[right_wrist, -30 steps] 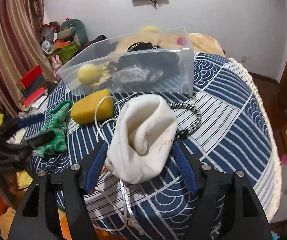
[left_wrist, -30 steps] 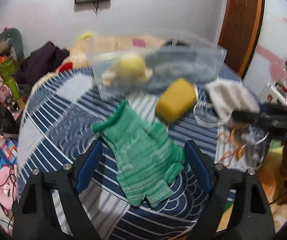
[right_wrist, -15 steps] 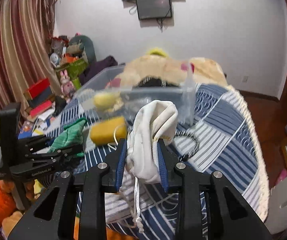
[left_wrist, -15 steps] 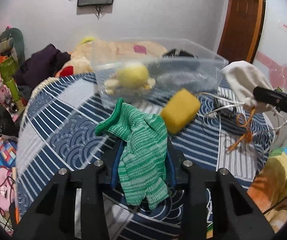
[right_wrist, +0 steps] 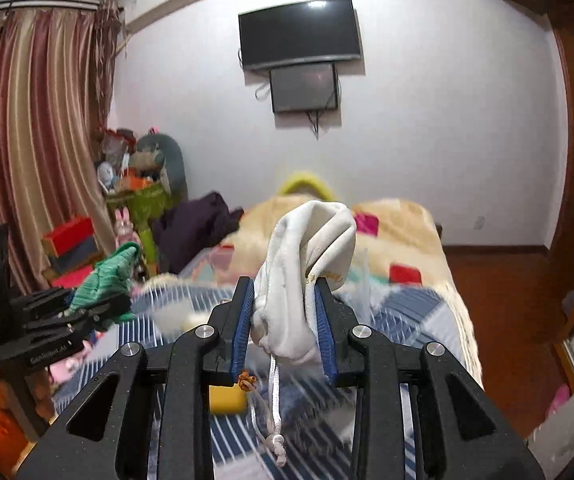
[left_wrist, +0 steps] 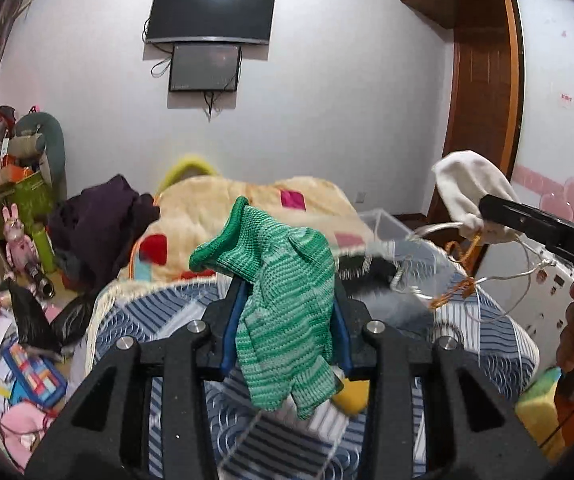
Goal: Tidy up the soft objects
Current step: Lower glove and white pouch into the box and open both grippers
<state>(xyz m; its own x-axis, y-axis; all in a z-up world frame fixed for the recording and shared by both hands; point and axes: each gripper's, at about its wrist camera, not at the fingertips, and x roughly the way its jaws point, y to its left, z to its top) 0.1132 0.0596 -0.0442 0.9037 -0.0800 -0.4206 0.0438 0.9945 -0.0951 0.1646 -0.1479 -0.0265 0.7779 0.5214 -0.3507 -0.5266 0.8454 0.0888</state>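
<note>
My left gripper (left_wrist: 285, 312) is shut on a green knitted glove (left_wrist: 283, 304) and holds it in the air above the bed. The glove also shows in the right wrist view (right_wrist: 107, 276). My right gripper (right_wrist: 283, 316) is shut on a white drawstring pouch (right_wrist: 303, 276), its cords hanging below. The pouch shows at the right of the left wrist view (left_wrist: 467, 196). A yellow sponge (right_wrist: 227, 398) lies on the blue striped bedspread (right_wrist: 407, 312) below. The clear plastic bin (left_wrist: 383, 224) is blurred behind the glove.
A beige blanket (left_wrist: 247, 208) and dark clothes (left_wrist: 99, 220) lie at the far end of the bed. Toys and boxes clutter the floor at left (left_wrist: 15, 340). A wooden door (left_wrist: 483, 112) is at right, screens (left_wrist: 207, 36) on the wall.
Both grippers closed on their items a second ago and have since lifted them higher above the bed; the views now tilt up toward the wall.
</note>
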